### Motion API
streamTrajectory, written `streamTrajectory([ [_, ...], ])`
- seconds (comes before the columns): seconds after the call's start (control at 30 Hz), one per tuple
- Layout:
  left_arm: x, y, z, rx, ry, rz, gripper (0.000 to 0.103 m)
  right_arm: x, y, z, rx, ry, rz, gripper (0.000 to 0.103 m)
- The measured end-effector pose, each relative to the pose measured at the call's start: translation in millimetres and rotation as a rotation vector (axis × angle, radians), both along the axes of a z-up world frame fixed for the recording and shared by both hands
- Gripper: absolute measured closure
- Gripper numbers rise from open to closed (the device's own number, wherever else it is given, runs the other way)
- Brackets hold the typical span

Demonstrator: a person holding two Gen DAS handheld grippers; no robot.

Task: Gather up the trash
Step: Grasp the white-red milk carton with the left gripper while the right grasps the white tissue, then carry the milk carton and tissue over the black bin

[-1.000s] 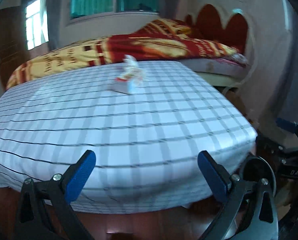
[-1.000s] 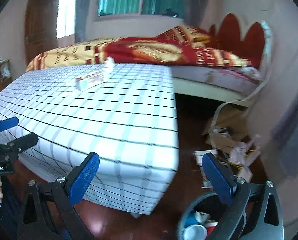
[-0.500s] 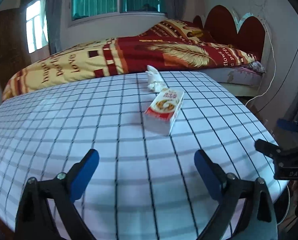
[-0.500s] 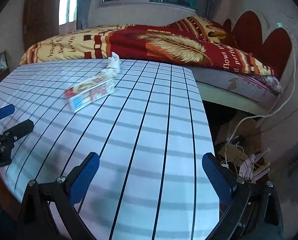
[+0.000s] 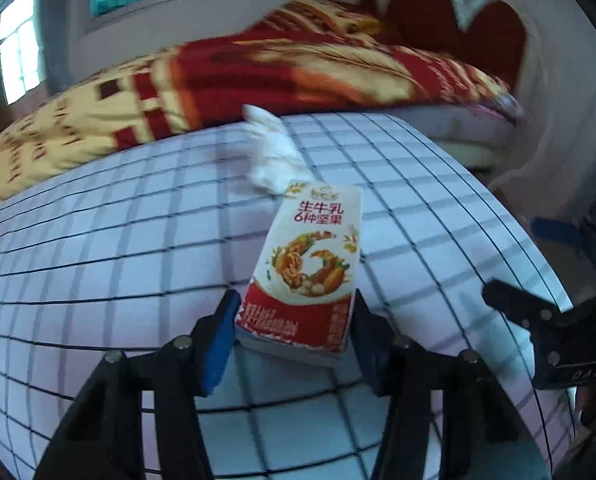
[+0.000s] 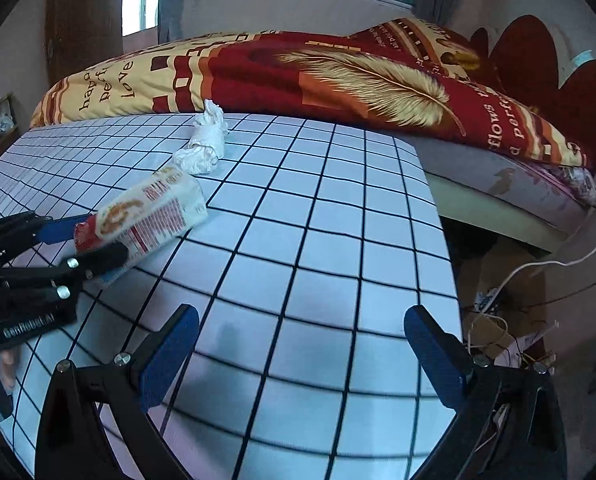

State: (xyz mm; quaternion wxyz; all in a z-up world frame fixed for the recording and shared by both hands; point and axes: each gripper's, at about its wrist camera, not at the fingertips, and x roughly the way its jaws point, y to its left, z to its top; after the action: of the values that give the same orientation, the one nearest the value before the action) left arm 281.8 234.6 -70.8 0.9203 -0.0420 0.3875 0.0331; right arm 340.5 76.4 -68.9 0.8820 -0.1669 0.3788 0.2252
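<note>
Milk carton (image 5: 312, 264) lay flat on the checked cloth (image 5: 98, 240), its near end between my left gripper (image 5: 294, 330) pads; the jaws had just been closing and appeared to touch both sides. I judged it best to confirm a square, firm clamp before lifting, since the box looked crushable. Crumpled tissue (image 6: 204, 142) lay just beyond it. My right gripper (image 6: 298, 354) hung wide open, empty, over the cloth. A bed with a red-and-yellow quilt (image 6: 338, 72) stood behind.

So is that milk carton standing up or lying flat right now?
Lying flat. The milk carton rests on its broad side on the checked sheet, its near end between the left gripper's closing jaws.
</note>
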Motion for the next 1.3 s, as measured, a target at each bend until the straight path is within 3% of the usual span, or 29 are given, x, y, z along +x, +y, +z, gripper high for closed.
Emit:
streamTrajectory([
  [0.13, -20, 26, 15, -0.002, -0.078, 0.071, 0.050, 13, 18, -1, 0.029, 0.016, 0.029, 0.000],
  [0.37, -19, 73, 11, 0.067, -0.034, 0.194, 0.051, 43, 85, -6, 0.070, 0.063, 0.101, 0.000],
  [0.5, -5, 88, 9, 0.075, -0.026, 0.207, 0.051, 59, 115, -7, 0.055, 0.058, 0.126, 0.000],
  [0.63, 14, 95, -5, 0.047, 0.035, 0.190, 0.051, 81, 140, -13, 0.041, 0.072, 0.133, 0.005],
  [0.77, 25, 90, -11, 0.069, 0.062, 0.173, 0.045, 99, 152, -17, 0.051, 0.105, 0.124, 0.010],
  [0.93, 38, 98, -16, -0.010, 0.090, 0.172, 0.050, 113, 158, -26, 0.088, 0.169, 0.113, 0.026],
  [0.97, 38, 98, -16, -0.012, 0.085, 0.171, 0.050, 113, 159, -26, 0.094, 0.166, 0.119, 0.035],
  [1.0, 37, 97, -15, -0.011, 0.083, 0.169, 0.051, 112, 159, -24, 0.106, 0.166, 0.123, 0.067],
  [1.07, 32, 96, -11, -0.008, 0.058, 0.170, 0.051, 113, 153, -21, 0.136, 0.188, 0.121, 0.070],
  [1.3, 5, 79, 10, 0.044, -0.008, 0.176, 0.051, 70, 120, 9, 0.105, 0.079, 0.156, 0.071],
])
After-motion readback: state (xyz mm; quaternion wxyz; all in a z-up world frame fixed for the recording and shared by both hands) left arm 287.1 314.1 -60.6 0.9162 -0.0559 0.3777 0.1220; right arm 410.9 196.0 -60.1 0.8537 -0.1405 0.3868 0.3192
